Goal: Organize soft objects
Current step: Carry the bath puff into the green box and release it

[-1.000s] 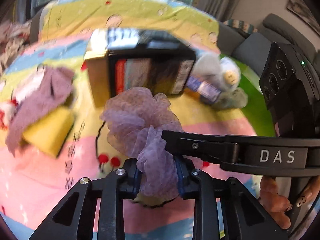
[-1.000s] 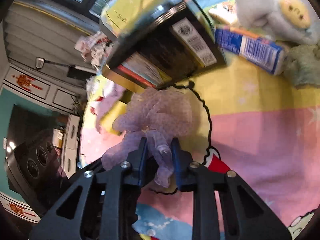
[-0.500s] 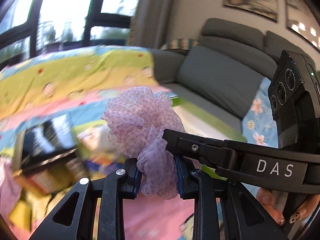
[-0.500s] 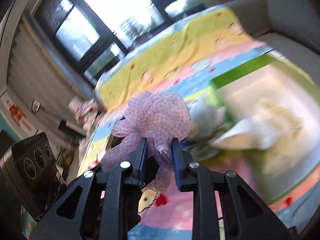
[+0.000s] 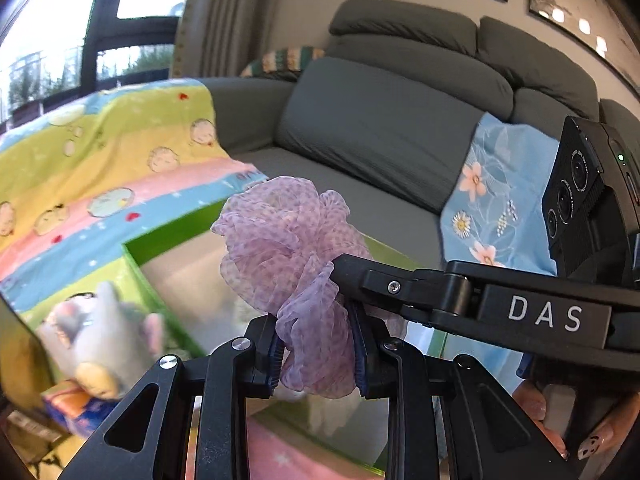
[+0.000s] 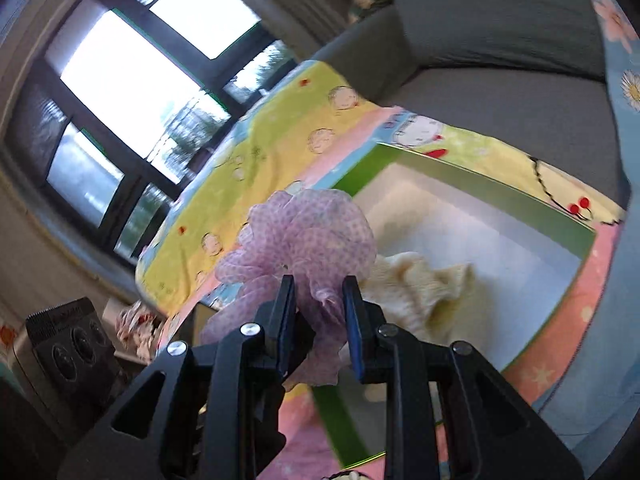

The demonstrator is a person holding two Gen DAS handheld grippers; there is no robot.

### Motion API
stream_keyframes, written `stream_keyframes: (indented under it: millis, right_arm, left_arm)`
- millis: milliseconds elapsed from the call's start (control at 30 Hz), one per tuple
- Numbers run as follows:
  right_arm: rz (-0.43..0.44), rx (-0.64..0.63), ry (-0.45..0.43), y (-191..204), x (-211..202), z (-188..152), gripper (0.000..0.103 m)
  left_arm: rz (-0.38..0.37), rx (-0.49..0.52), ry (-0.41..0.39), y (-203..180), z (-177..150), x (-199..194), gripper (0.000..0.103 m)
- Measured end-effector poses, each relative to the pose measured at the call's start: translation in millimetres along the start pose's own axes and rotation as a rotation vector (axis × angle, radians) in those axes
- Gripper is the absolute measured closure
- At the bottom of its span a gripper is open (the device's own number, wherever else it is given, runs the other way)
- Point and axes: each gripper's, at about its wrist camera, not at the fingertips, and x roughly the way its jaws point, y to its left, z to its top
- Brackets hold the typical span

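Observation:
A ruffled purple dotted scrunchie (image 5: 286,240) hangs in the air, pinched from two sides. My left gripper (image 5: 316,354) is shut on its lower fold. My right gripper (image 6: 318,308) is shut on another part of the scrunchie (image 6: 308,236); in the left wrist view its black finger comes in from the right. Below and beyond the scrunchie lies an open green box (image 6: 472,176) with a white inside, holding a cream knitted cloth (image 6: 424,284). The scrunchie hides part of the box in both views.
The box rests on a colourful cartoon blanket (image 5: 120,160). A white plush toy (image 5: 100,340) and a blue and orange packet (image 5: 68,408) lie left of the box. A grey sofa (image 5: 380,120) with a blue flowered cloth (image 5: 496,200) stands behind. Windows (image 6: 132,68) at the far left.
Both grippers have swung up and to the right with the scrunchie, away from the black box and the purple cloth, to above the green box. Their grip is unchanged.

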Motion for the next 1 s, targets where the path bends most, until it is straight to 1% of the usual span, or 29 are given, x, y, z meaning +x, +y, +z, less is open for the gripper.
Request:
stream_keyframes:
  millis: [33, 167, 267, 333, 367, 400, 533, 567, 600, 633, 700, 733, 767, 800, 900, 967, 1000]
  right_arm:
    - [-0.016, 0.009, -0.001, -5, 0, 1, 0.08]
    - [-0.137, 0.03, -0.013, -19, 4, 3, 0.08]
    - [-0.174, 0.072, 0.0, -35, 5, 3, 0.08]
    - [-0.221, 0.089, 0.019, -43, 8, 3, 0.082]
    - [-0.233, 0.085, 0.013, -44, 7, 3, 0.082]
    - [-0.237, 0.084, 0.008, -44, 6, 4, 0.079]
    - [-0.234, 0.094, -0.003, -45, 2, 3, 0.079]
    - [-0.245, 0.094, -0.007, -45, 0, 2, 0.078]
    - [-0.254, 0.09, -0.009, -44, -1, 2, 0.075]
    - [-0.261, 0.081, -0.013, -42, -1, 2, 0.072]
    - [-0.264, 0.059, -0.025, -38, -5, 1, 0.058]
    - [-0.258, 0.056, -0.033, -37, -6, 1, 0.055]
    - [-0.251, 0.053, -0.043, -35, -9, 1, 0.048]
    - [-0.249, 0.048, -0.05, -33, -10, 0, 0.045]
    - [-0.257, -0.002, -0.062, -20, -16, -1, 0.021]
    - [-0.253, -0.055, -0.085, -7, -20, -2, 0.013]
    - [-0.248, -0.079, -0.094, -2, -21, -3, 0.012]
  left_arm:
    - [-0.007, -0.002, 0.018, -1, 0, 7, 0.075]
    - [-0.039, -0.023, 0.075, -2, 0, 29, 0.075]
    - [-0.048, -0.049, 0.102, -1, 0, 40, 0.075]
    - [-0.048, -0.063, 0.11, 1, 1, 44, 0.075]
    - [-0.048, -0.068, 0.115, 1, 1, 45, 0.075]
    - [-0.042, -0.068, 0.12, 0, 1, 47, 0.075]
    - [-0.01, -0.045, 0.131, -6, -1, 46, 0.075]
    - [-0.008, -0.044, 0.13, -6, -1, 43, 0.07]
    - [-0.008, -0.05, 0.127, -6, -1, 39, 0.062]
    - [-0.009, -0.06, 0.119, -5, -1, 34, 0.057]
    - [-0.006, -0.078, 0.095, -2, 0, 21, 0.044]
    - [-0.001, -0.083, 0.084, 0, 1, 14, 0.041]
    - [0.003, -0.086, 0.073, 1, 1, 7, 0.035]
    - [0.013, -0.093, 0.057, 4, 1, -3, 0.029]
    - [0.03, -0.12, 0.04, 12, -1, -24, 0.02]
    - [0.037, -0.158, 0.033, 21, -4, -38, 0.018]
    - [0.038, -0.182, 0.023, 27, -7, -47, 0.017]
